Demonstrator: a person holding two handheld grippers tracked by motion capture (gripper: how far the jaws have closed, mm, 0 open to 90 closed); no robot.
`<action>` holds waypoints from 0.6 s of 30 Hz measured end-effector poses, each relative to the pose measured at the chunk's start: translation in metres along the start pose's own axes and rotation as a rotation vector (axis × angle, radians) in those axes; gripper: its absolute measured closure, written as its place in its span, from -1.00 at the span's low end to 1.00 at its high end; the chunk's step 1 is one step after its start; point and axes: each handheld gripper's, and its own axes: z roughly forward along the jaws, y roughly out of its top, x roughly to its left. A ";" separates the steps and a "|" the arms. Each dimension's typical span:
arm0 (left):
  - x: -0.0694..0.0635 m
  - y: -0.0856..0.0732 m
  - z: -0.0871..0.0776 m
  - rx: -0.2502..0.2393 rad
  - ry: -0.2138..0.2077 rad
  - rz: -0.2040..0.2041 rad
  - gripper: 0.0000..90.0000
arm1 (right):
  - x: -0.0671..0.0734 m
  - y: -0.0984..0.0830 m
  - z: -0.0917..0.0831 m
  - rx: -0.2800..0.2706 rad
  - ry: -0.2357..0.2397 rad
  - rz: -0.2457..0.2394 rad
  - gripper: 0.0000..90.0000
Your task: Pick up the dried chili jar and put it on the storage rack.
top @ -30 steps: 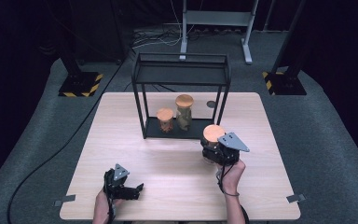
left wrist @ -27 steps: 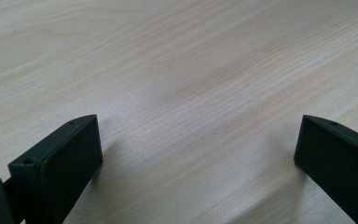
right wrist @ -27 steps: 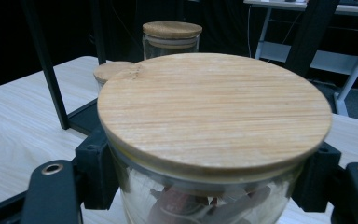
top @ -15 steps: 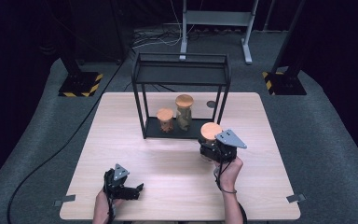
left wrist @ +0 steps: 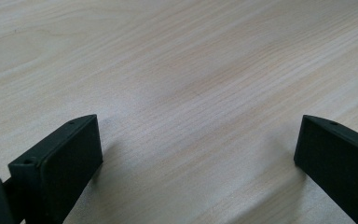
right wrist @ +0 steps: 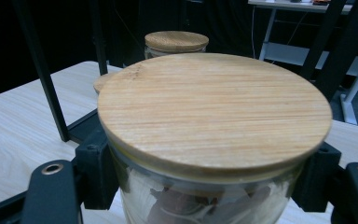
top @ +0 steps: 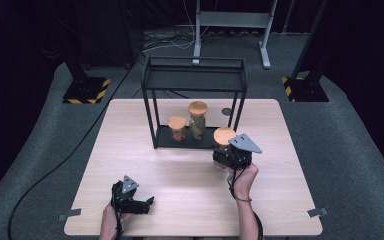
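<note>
Looking down from the high view: the right gripper (top: 225, 152) is clamped on a glass jar with a wooden lid (top: 224, 135), held just in front of the right end of the black wire shelf (top: 195, 67). Two more lidded jars, a short jar (top: 177, 128) and a tall jar (top: 198, 119), already stand on the shelf's bottom tier. Judgement: the work looks like loading jars into the shelf, two placed, the third at the threshold and not yet set down. The left gripper (top: 147, 202) rests near the table's front edge, well apart from the jars. The pale wooden table (top: 130, 150) sits on grey carpet; dark surroundings, striped bases of stands at both sides, a metal frame behind.

Left gripper view: jaws stand wide apart with nothing between them, lying close over bare wood grain (left wrist: 191, 70).

Right gripper view: the held jar's lid (right wrist: 214, 102) is close up, jaws pressing on the glass on both sides just under the lid; brownish contents show dimly through the glass. Behind it, the tall jar's lid (right wrist: 176, 40) and a black shelf post (right wrist: 42, 70). What remains, by this reading: ease the jar in beside the others and release.
</note>
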 end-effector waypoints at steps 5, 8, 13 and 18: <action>0.000 0.000 0.000 0.000 0.000 0.000 -1.00 | 0.001 0.001 0.005 0.003 0.000 -0.001 -0.45; 0.000 0.000 0.000 0.000 0.000 0.000 -1.00 | 0.001 0.001 0.008 0.002 0.001 0.003 -0.45; 0.000 0.000 0.000 0.000 0.000 0.000 -1.00 | 0.002 0.002 0.011 0.008 0.001 -0.003 -0.45; 0.000 0.000 0.000 0.000 0.000 0.000 -1.00 | 0.002 0.005 0.014 0.005 -0.005 -0.006 -0.45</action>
